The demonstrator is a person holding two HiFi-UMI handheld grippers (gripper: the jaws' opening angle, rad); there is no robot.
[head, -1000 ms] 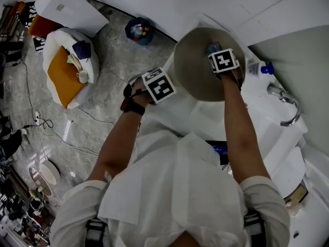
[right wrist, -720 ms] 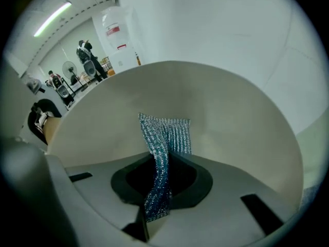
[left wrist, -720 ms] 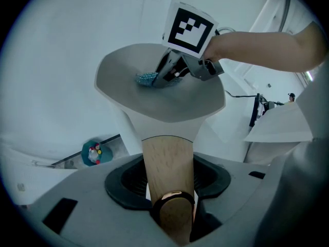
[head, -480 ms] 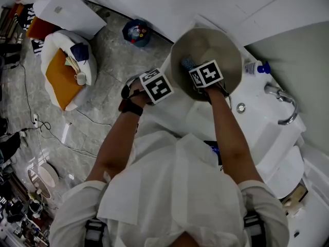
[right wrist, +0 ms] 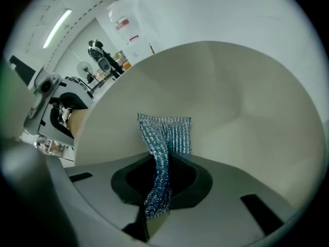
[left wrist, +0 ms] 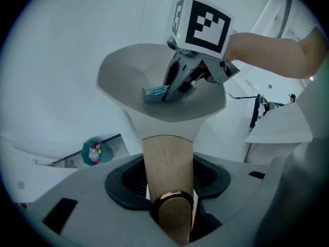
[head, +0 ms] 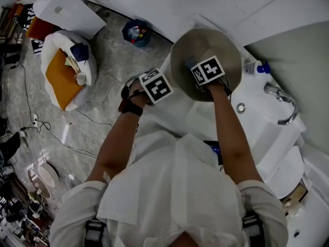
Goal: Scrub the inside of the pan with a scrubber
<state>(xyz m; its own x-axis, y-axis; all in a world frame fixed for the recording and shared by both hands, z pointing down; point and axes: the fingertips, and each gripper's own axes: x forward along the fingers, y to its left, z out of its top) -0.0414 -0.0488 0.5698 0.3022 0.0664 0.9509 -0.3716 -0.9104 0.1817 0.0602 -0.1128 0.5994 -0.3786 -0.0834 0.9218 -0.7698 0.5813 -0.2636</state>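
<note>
A round pan (head: 221, 45) with a pale grey inside is held tilted over the white sink counter (head: 262, 133). Its wooden handle (left wrist: 167, 163) runs between the jaws of my left gripper (left wrist: 168, 189), which is shut on it; that gripper's marker cube shows at the left gripper (head: 156, 85) beside the pan's near-left rim. My right gripper (head: 205, 72) reaches into the pan. It is shut on a blue-silver mesh scrubber (right wrist: 164, 138), whose free end lies against the pan's inner wall (right wrist: 247, 112). From the left gripper view the scrubber (left wrist: 154, 93) touches the pan bottom (left wrist: 128, 76).
A curved tap (head: 281, 104) and a bottle with a blue cap (head: 260, 67) stand right of the pan. On the floor to the left lie a blue round object (head: 135, 31) and a white bag with orange contents (head: 64, 68). Cables trail along the far left.
The right gripper with the scrubber has swept from the pan's right side to its left-middle, then edged back right. The left gripper and pan shifted slightly left.
</note>
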